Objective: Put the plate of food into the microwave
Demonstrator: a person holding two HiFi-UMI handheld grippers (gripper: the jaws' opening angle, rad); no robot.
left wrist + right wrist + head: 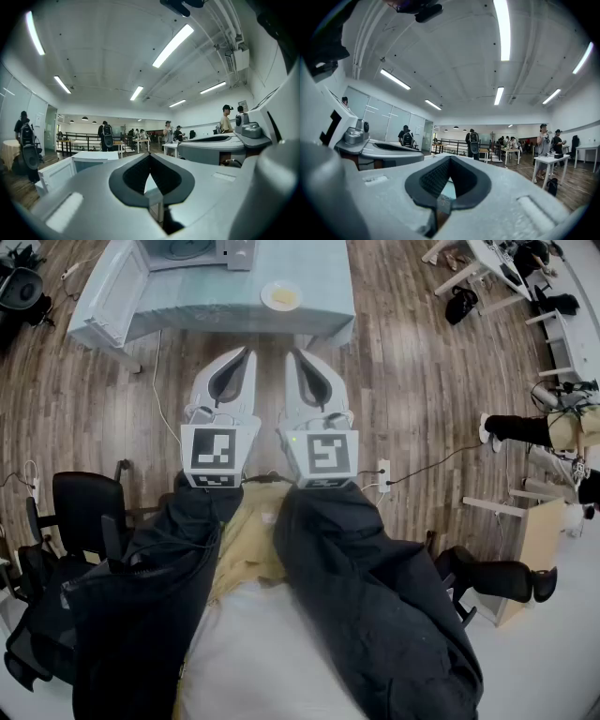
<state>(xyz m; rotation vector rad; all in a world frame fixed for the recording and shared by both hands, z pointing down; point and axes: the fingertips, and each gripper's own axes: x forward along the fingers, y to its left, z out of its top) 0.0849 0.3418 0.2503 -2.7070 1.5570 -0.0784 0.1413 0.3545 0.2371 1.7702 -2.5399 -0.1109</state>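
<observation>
A white plate of yellow food (pixel 281 296) sits on the light blue table (pixel 309 277), near its front edge. The microwave (pixel 202 251) stands at the back of that table, and its white door (pixel 112 292) is swung open to the left. My left gripper (pixel 249 352) and right gripper (pixel 292 354) are side by side over the wooden floor, short of the table and pointing toward it. Both are shut with nothing between the jaws. In the gripper views the left gripper (pixel 150 154) and right gripper (pixel 450 158) have their tips touching and point up across the room.
Black office chairs (pixel 80 512) stand at my left and another (pixel 506 577) at my right. A power strip (pixel 382 472) and cables lie on the floor. A seated person (pixel 534 427) and desks (pixel 497 268) are at the right. Several people stand far across the room.
</observation>
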